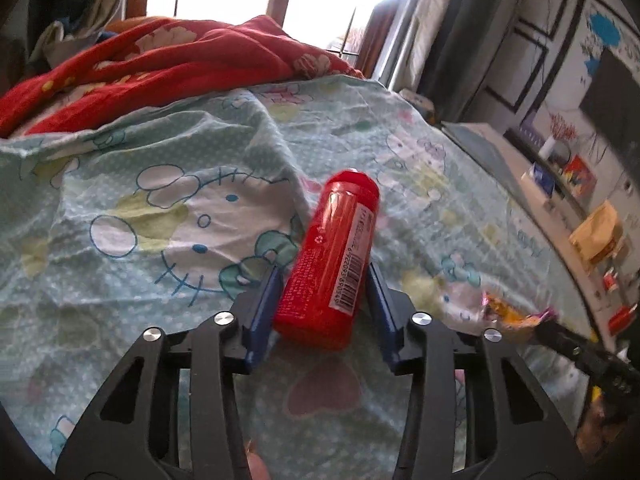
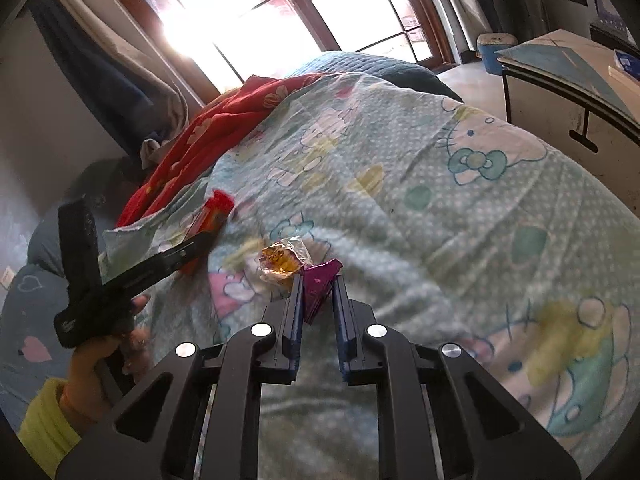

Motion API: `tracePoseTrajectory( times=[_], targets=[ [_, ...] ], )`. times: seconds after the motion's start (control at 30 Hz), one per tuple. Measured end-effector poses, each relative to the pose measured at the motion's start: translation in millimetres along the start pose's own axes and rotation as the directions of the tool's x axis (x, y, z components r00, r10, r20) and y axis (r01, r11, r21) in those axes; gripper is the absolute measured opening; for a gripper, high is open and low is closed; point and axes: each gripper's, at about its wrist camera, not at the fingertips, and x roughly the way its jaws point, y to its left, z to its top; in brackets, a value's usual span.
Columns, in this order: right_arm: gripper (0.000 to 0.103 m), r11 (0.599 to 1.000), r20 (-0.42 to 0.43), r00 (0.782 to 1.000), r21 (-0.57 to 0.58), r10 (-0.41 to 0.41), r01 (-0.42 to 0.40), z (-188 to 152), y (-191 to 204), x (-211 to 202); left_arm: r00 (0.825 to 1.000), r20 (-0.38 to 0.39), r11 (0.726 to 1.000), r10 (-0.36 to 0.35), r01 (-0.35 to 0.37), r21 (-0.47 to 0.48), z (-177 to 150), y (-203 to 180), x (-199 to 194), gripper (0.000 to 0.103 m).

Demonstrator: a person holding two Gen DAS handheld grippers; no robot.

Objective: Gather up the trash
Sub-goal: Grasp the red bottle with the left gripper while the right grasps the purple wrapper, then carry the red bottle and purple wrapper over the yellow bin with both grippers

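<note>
A red plastic bottle with a barcode label lies on the cartoon-print bedspread. My left gripper straddles its lower half, both blue pads against its sides. In the right wrist view my right gripper is shut on a purple foil wrapper. A clear wrapper with yellow contents lies on the bedspread just left of it. The same bottle shows at the left of that view, and a hand in a yellow sleeve holds the left tool.
A red floral quilt is bunched at the head of the bed, below a bright window. A desk stands to the right of the bed, a blue and white bucket beyond it. Shelves with small items line the right wall.
</note>
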Motion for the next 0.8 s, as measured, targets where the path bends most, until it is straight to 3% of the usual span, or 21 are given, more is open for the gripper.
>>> tracePoseTrajectory(
  times=[0.13,0.33,0.43,0.8],
  targets=[
    [0.014,1.000,0.021,1.000,-0.020,-0.004,0.005,-7.2,1.5,-13.6,0.999,-0.003,0.994,0.046,-0.045,0.098,-10.7,-22.9,-3.8,0.030],
    [0.014,0.999,0.055,0.998,-0.033,-0.037,0.039,-15.9,-4.7,-31.1,1.000,-0.022,0.980,0.010,-0.006,0.198,-31.7,-57.8,-12.7,0.029],
    [0.014,0.998,0.074,0.996,-0.021,-0.055,0.056,-19.3,-12.3,-42.4,0.999,-0.033,0.982,-0.041,0.046,0.182,-40.0,-67.6,-16.1,0.029],
    [0.014,0.993,0.145,0.983,0.042,-0.114,0.109,-27.2,-43.3,-87.9,0.993,-0.005,0.978,-0.118,0.118,0.170,-65.4,-101.7,-40.1,0.027]
  ],
)
